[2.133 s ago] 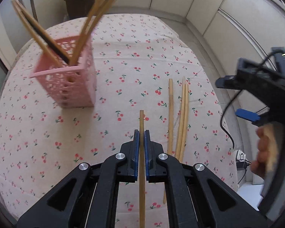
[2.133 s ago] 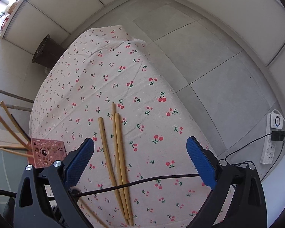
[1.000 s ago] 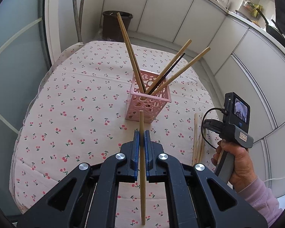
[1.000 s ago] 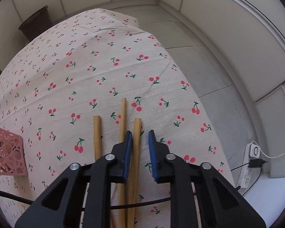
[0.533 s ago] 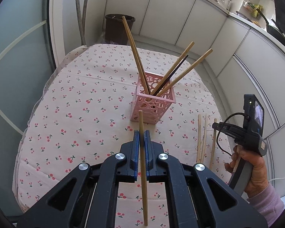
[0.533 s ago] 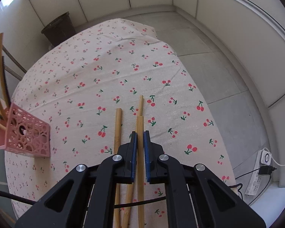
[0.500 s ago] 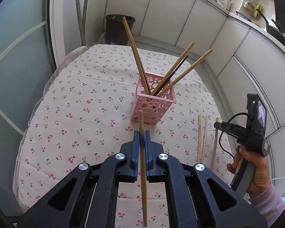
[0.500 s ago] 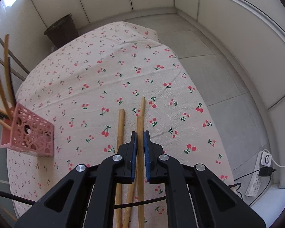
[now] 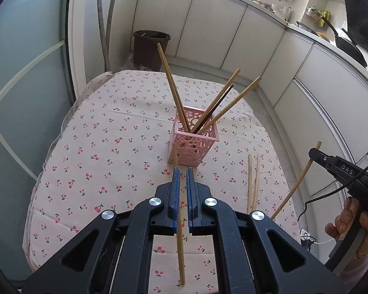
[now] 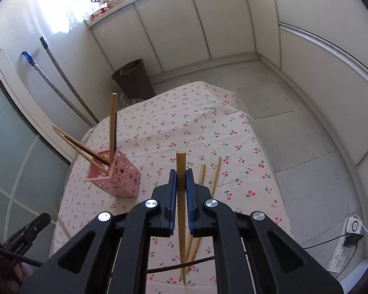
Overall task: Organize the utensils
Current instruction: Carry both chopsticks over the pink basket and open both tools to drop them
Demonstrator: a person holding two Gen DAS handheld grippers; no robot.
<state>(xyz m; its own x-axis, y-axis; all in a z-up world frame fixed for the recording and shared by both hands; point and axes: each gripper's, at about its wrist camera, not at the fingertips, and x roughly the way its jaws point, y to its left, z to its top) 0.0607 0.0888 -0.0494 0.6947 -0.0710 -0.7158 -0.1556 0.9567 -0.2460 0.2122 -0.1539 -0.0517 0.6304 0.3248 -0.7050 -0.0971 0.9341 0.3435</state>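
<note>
My left gripper (image 9: 181, 170) is shut on a bamboo chopstick (image 9: 180, 245) that hangs below the jaws, above the cherry-print tablecloth (image 9: 110, 134). Just beyond its tips stands a pink perforated basket (image 9: 193, 147) that holds several chopsticks, one of them dark. My right gripper (image 10: 181, 171) is shut on another bamboo chopstick (image 10: 180, 159), held up off the table and right of the basket (image 10: 115, 178). From the left wrist view that gripper (image 9: 314, 153) and its slanted chopstick (image 9: 294, 188) show at the right edge. Two loose chopsticks (image 9: 254, 178) lie on the cloth (image 10: 208, 174).
A brown bin (image 9: 151, 46) stands on the floor past the table's far end. Mop handles (image 10: 61, 80) lean on the wall at the left. White cabinets ring the room. A power strip (image 10: 350, 232) lies on the floor at the right, and a black cable crosses under my right gripper.
My right gripper has shut on one of the loose chopsticks and lifted it clear of the table, tilting upward. The left gripper has risen slightly with its chopstick still held.
</note>
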